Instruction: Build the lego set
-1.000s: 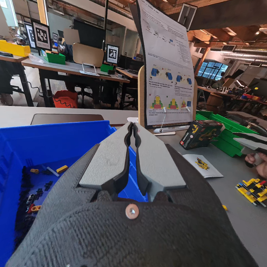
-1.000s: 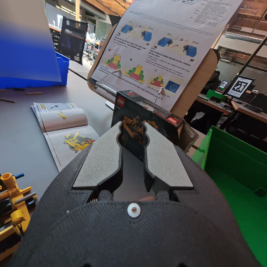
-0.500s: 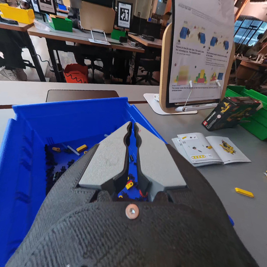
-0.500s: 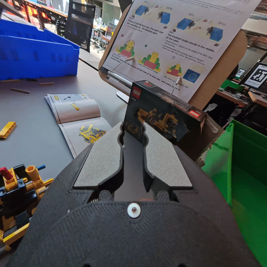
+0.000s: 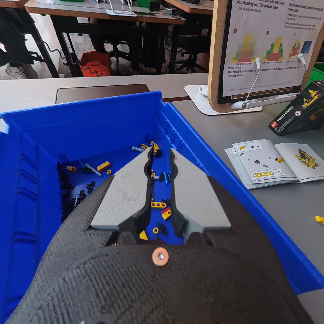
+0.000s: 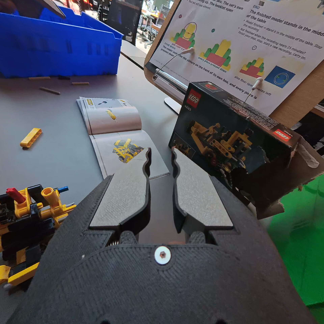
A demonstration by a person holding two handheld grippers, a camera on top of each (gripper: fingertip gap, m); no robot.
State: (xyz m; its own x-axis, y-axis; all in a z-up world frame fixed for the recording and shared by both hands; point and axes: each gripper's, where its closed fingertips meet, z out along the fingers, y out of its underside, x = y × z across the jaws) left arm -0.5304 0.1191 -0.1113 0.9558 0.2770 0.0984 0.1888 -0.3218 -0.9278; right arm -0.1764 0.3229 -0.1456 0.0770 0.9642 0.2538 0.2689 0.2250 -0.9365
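My left gripper [image 5: 161, 151] is open and empty, and hangs over the blue bin [image 5: 84, 122]. Several loose yellow, black and blue pieces [image 5: 158, 204] lie on the bin's floor below it. My right gripper [image 6: 161, 150] is open and empty above the table, pointing at the open instruction booklet [image 6: 121, 140] and the set's black box [image 6: 228, 140]. The partly built yellow and black model [image 6: 26, 215] sits at the lower left of the right wrist view. A loose yellow beam [image 6: 31, 137] lies on the table left of the booklet.
A wooden stand with a printed instruction sheet [image 6: 236, 40] stands behind the box. A green bin [image 6: 298, 245] is at the right. Thin brown sticks [image 6: 50, 91] lie by the blue bin [image 6: 57, 45]. The booklet [image 5: 273, 163] and box [image 5: 301, 114] lie right of the bin. My right fingertips sit around 40 centimeters from my left ones. Measured from the fingertips, the loose yellow beam [image 6: 31, 137] is 20 centimeters or so from the right gripper and 30 centimeters from the left.
My left gripper has tipped down and moved over the blue bin, and its jaws have opened from shut. My right gripper has drawn back a little and opened slightly wider.
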